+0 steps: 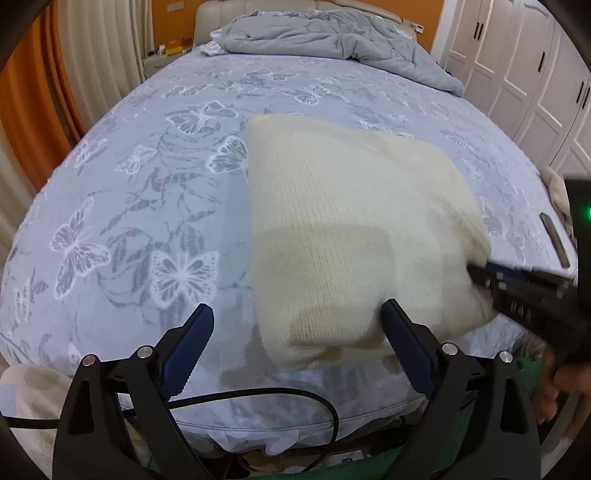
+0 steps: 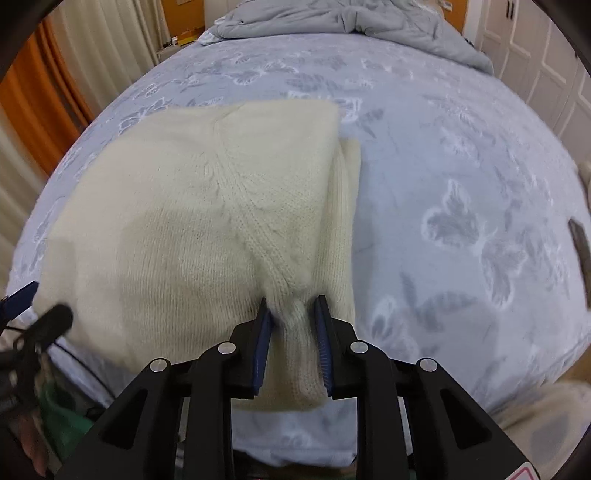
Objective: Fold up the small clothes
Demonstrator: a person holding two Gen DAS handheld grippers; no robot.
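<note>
A cream knitted sweater (image 1: pixel 351 229) lies folded on the bed near its front edge; it also shows in the right wrist view (image 2: pixel 192 229). My left gripper (image 1: pixel 297 314) is open, its jaws wide apart at the sweater's near left corner, holding nothing. My right gripper (image 2: pixel 293 310) is shut on a bunched fold of the sweater at its near right edge. The right gripper also shows in the left wrist view (image 1: pixel 517 284), at the sweater's right side.
The bed (image 1: pixel 147 184) has a pale blue sheet with butterfly print. A crumpled grey duvet (image 1: pixel 332 33) lies at the head end. A dark flat object (image 2: pixel 581 247) lies at the right edge. White wardrobes (image 1: pixel 535 74) stand right; orange curtains (image 1: pixel 26 96) left.
</note>
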